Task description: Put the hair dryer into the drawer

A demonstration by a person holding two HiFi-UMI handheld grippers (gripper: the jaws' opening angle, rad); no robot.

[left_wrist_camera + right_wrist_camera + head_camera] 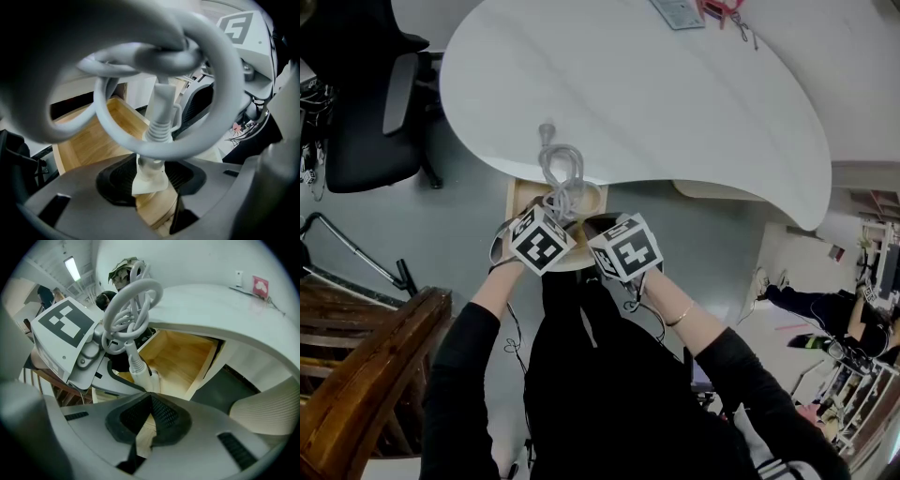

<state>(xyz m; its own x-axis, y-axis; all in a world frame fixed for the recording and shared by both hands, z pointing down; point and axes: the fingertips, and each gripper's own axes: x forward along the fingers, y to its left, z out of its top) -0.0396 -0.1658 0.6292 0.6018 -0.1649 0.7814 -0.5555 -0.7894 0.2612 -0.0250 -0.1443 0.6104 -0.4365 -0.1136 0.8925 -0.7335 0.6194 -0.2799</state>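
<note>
Left gripper clamps the hair dryer above the open wooden drawer; right gripper sits closed.

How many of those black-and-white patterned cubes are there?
2: the left cube and the right cube, side by side above the open wooden drawer. None appears hidden.
</note>
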